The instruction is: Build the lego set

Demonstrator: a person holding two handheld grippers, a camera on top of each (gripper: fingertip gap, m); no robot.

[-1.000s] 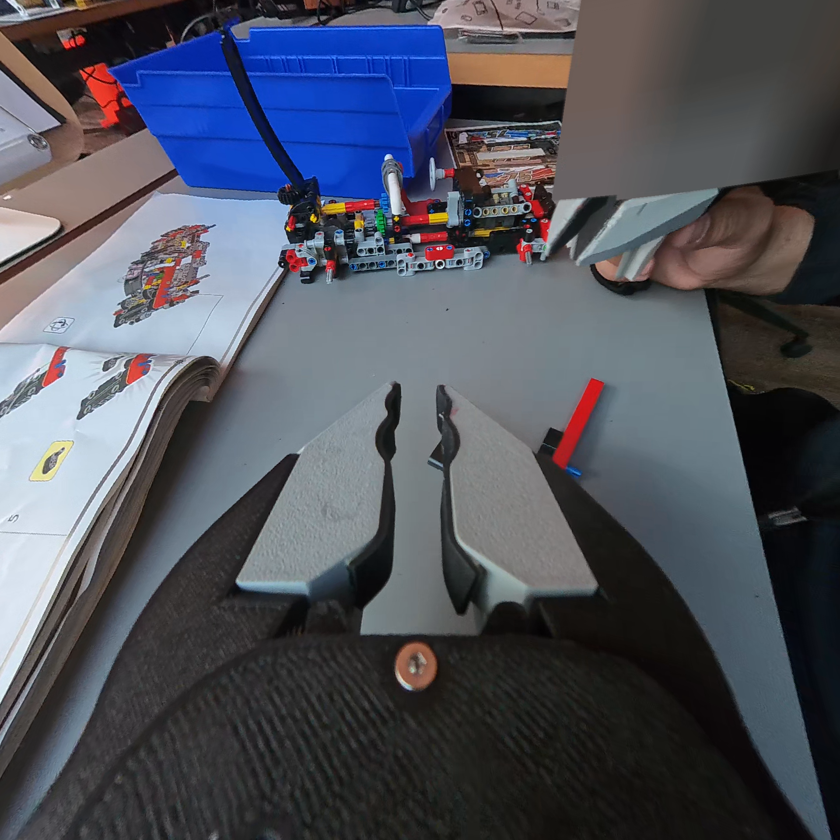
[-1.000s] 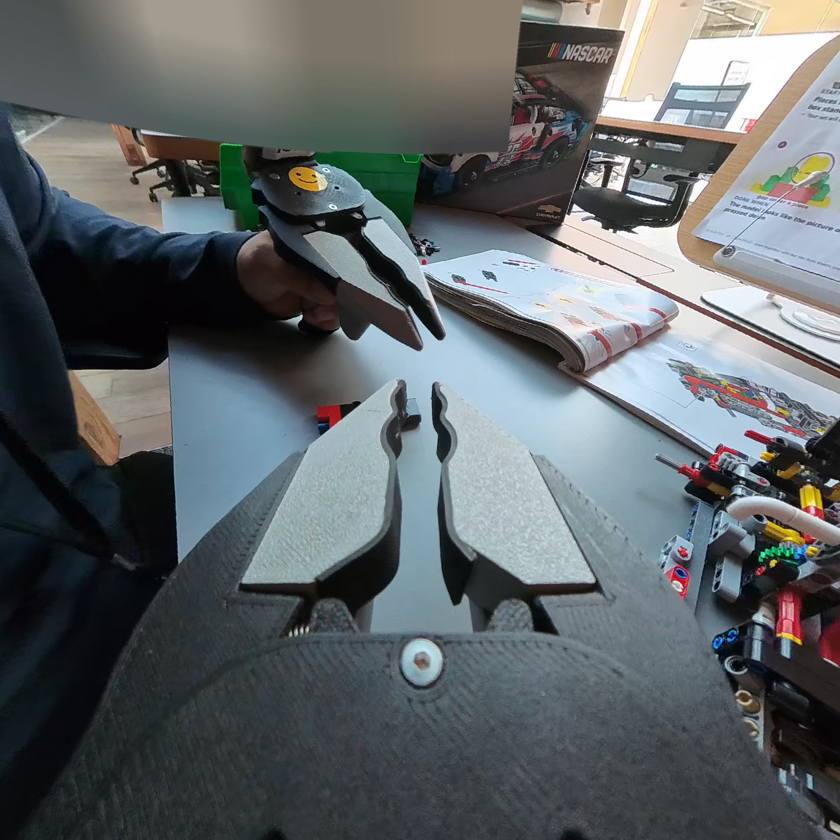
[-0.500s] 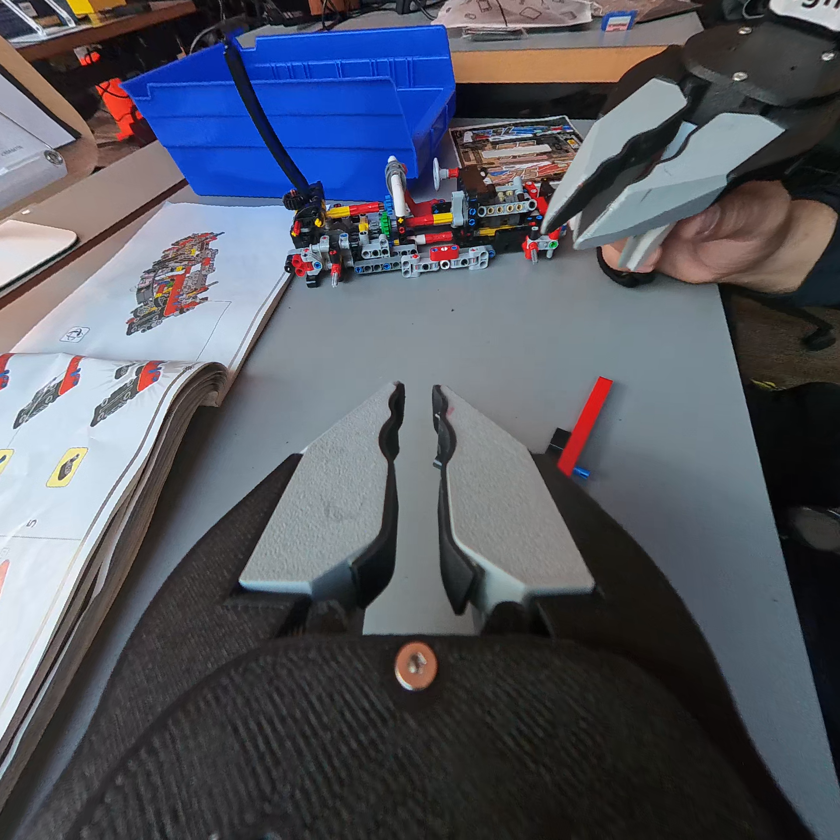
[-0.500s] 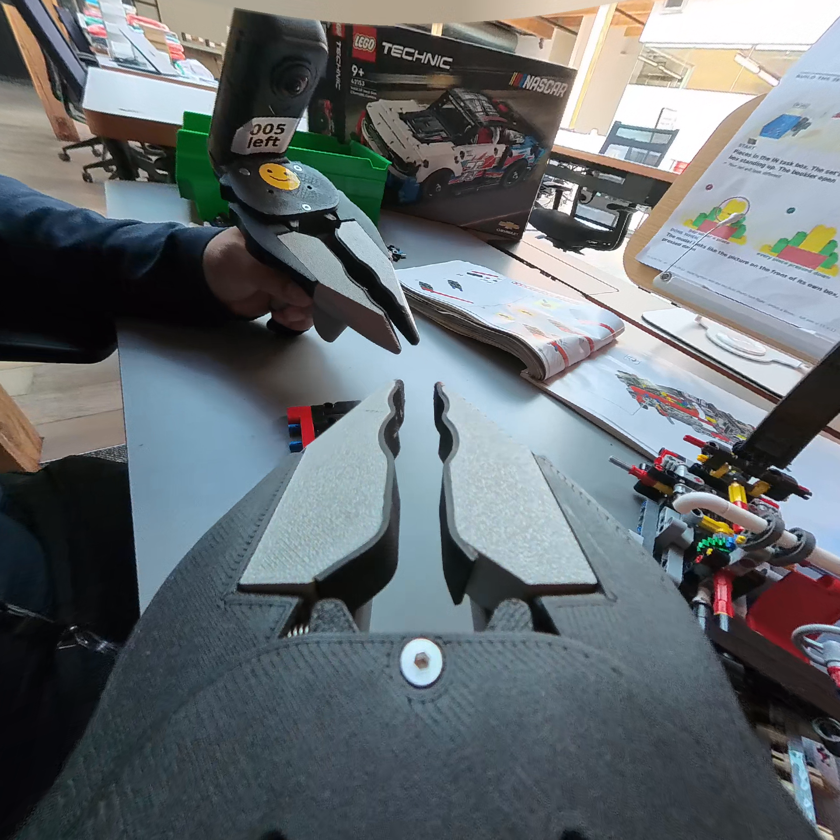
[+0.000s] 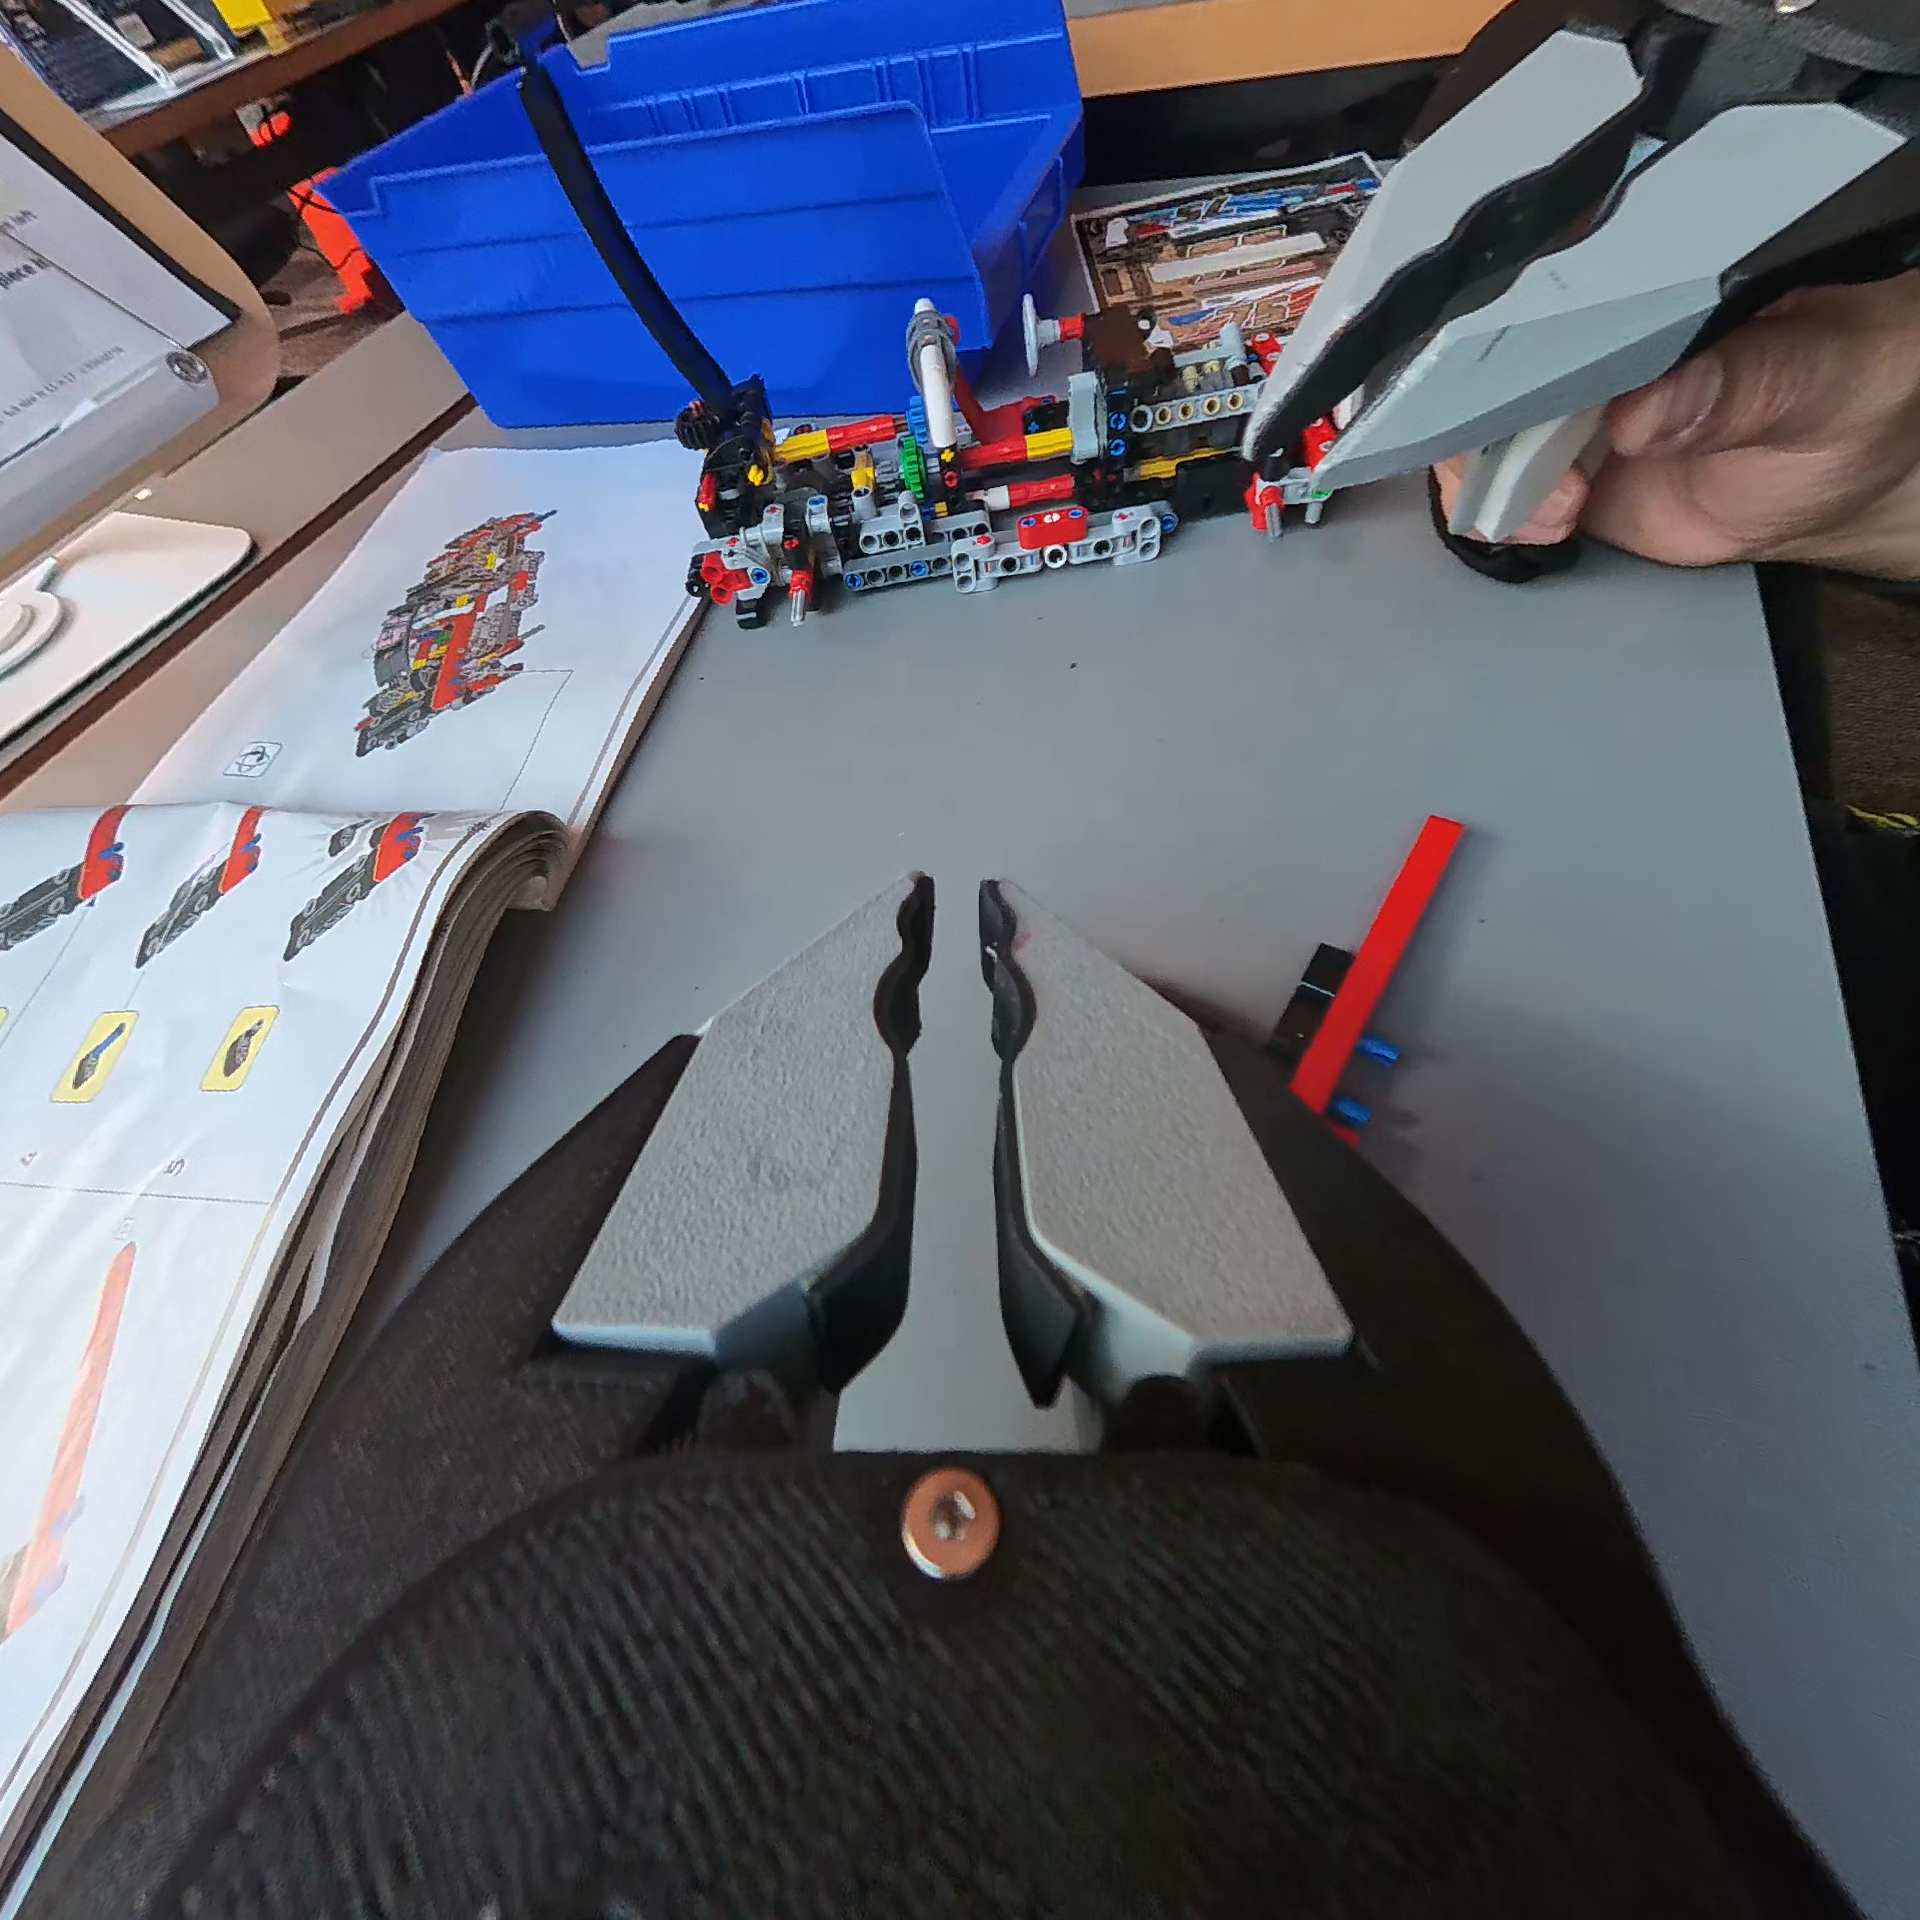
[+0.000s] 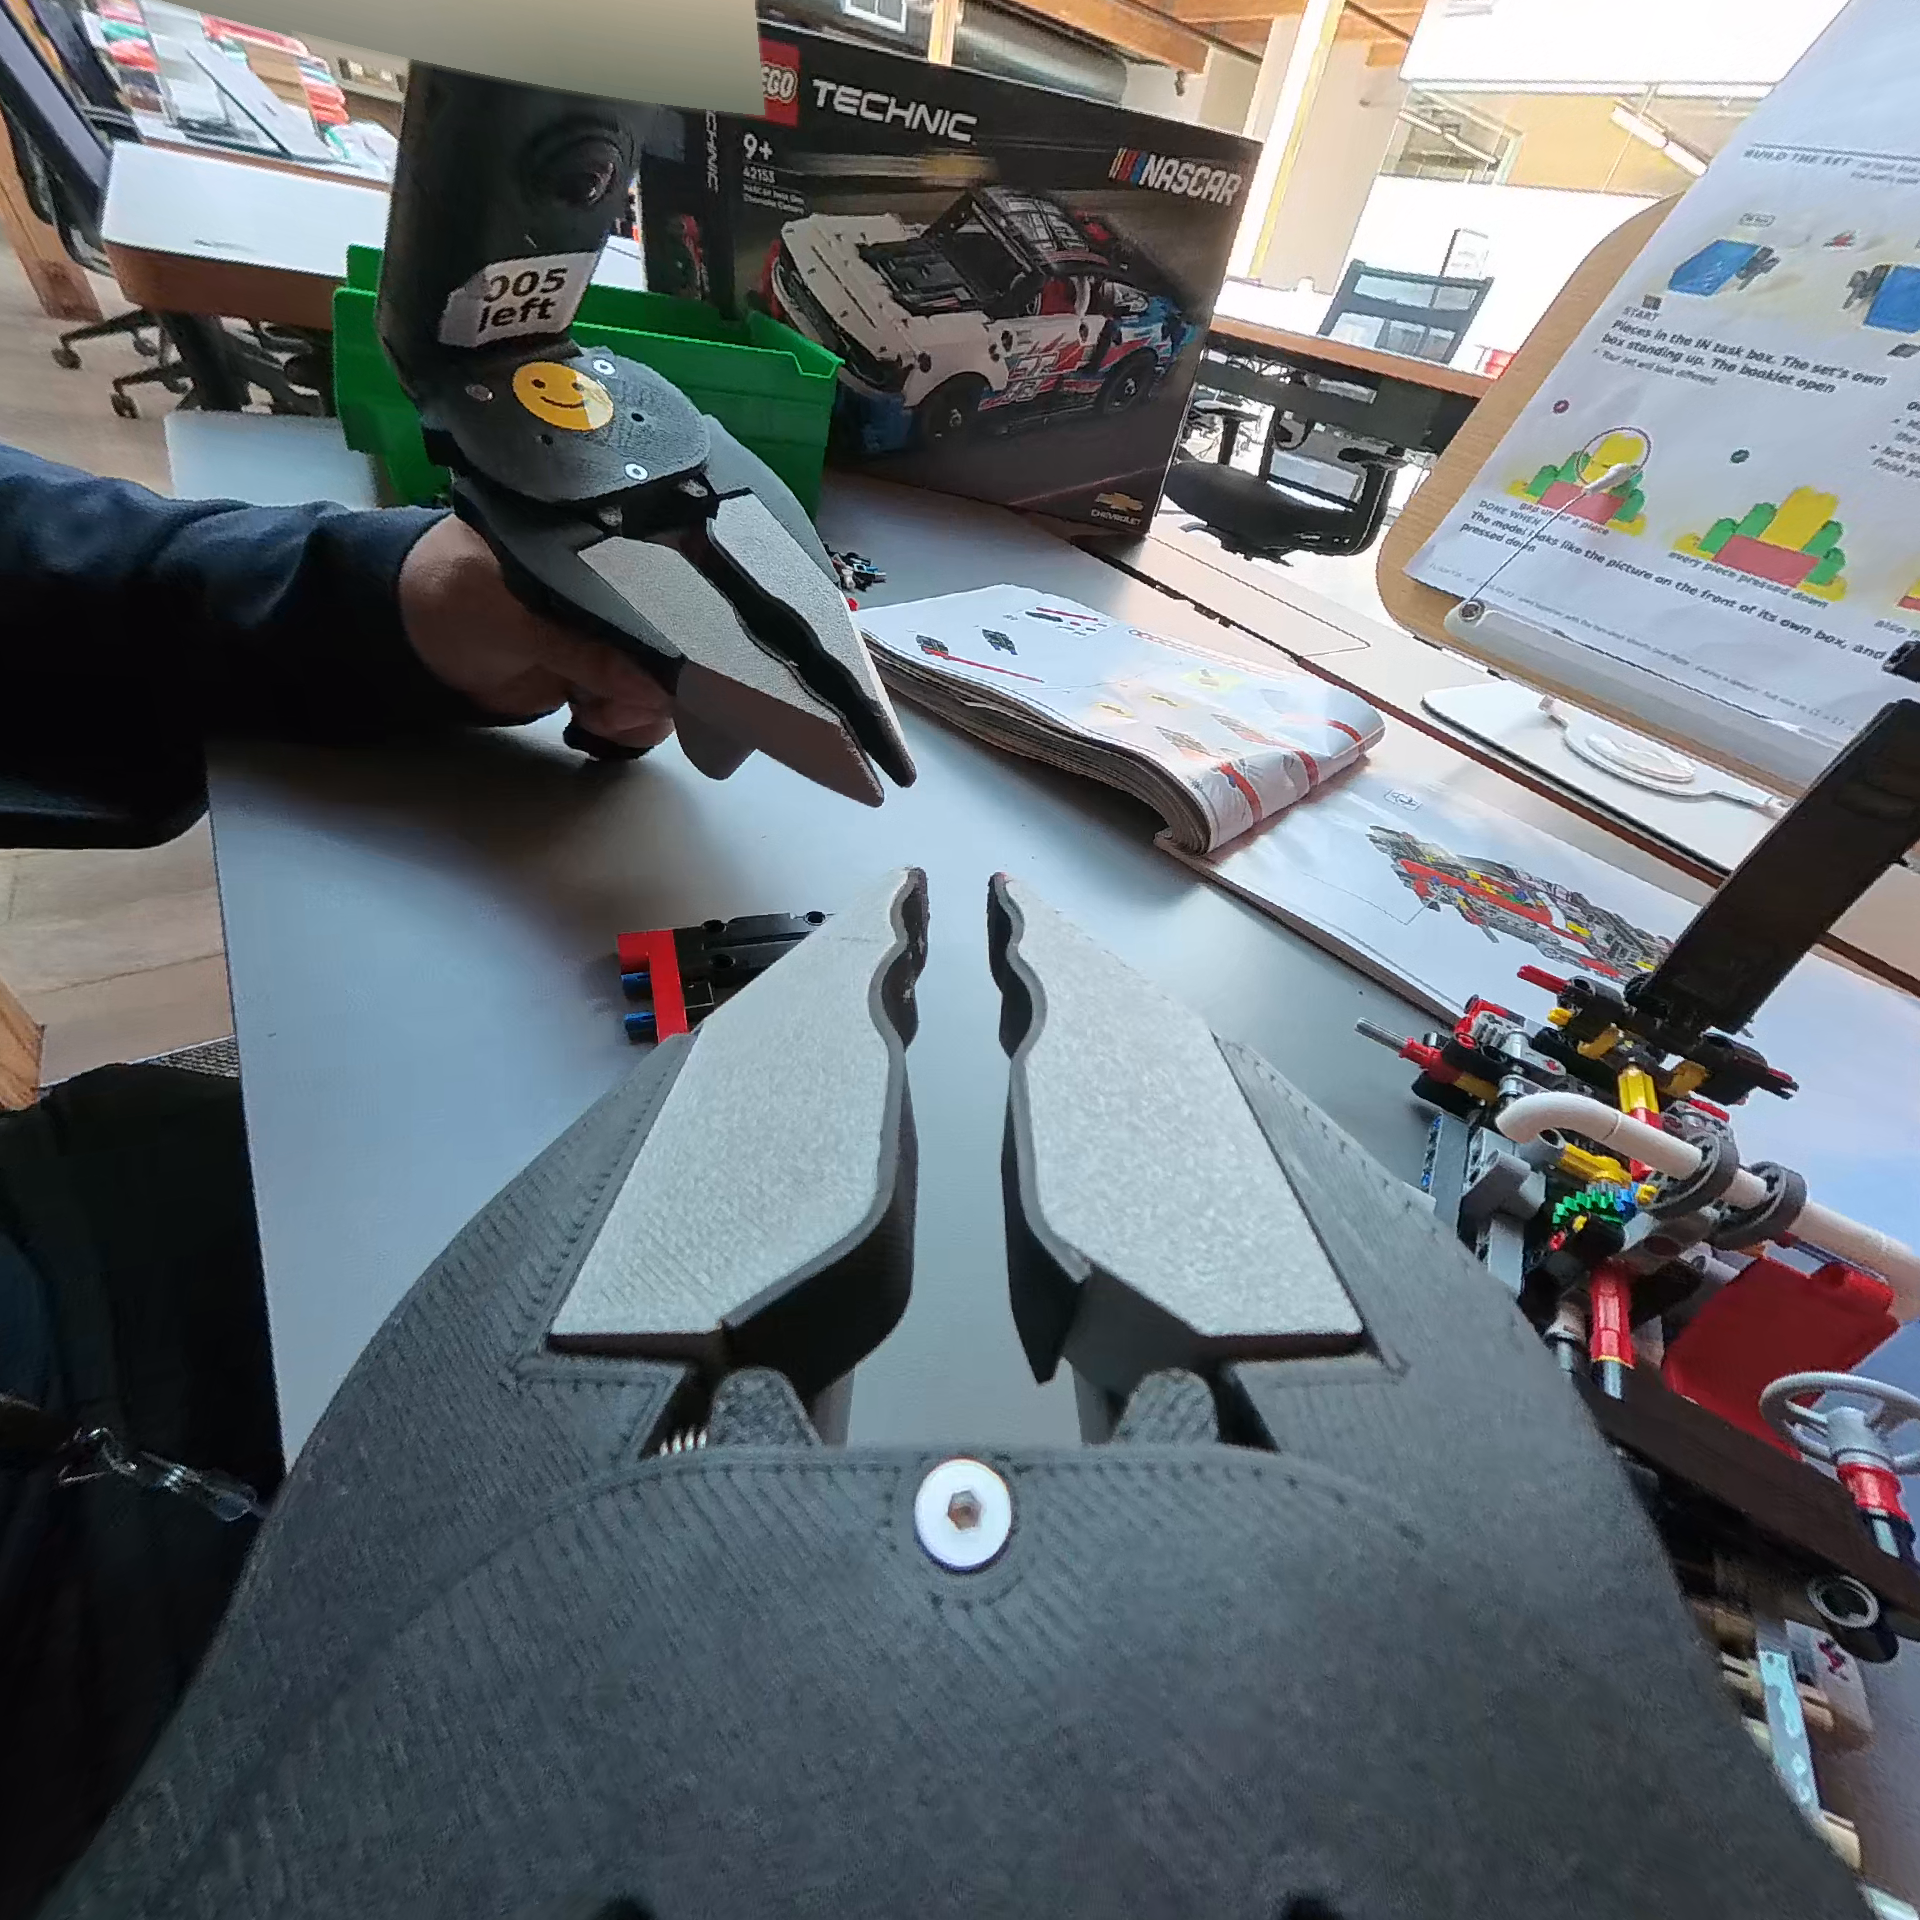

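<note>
Left wrist view, read left to right: an open instruction booklet (image 5: pixel 312 790) lies on the grey surface (image 5: pixel 1143 790), with a blue bin (image 5: pixel 748 208) behind it. In front of the bin stands a partly built brick model (image 5: pixel 956 488), many-coloured. My right gripper (image 5: pixel 1299 447) hangs beside the model's right end, my hand (image 5: pixel 1745 457) behind it. A small red and black brick piece (image 5: pixel 1371 977) with blue pins lies just right of my left gripper (image 5: pixel 956 894); nothing stands between them.

My left gripper hovers over bare surface, its fingers (image 5: pixel 790 1122) a narrow slit apart, pinching nothing.

Right wrist view, left to right: my sleeve (image 6: pixel 187 623), then the left gripper, a green bin (image 6: pixel 748 384) and a printed box (image 6: pixel 997 291) behind it. The brick piece lies just left of my right gripper (image 6: pixel 956 894), partly hidden by one finger. The booklet and the model lie to the right. My right gripper is likewise a narrow slit apart, with nothing between the pads.
</note>
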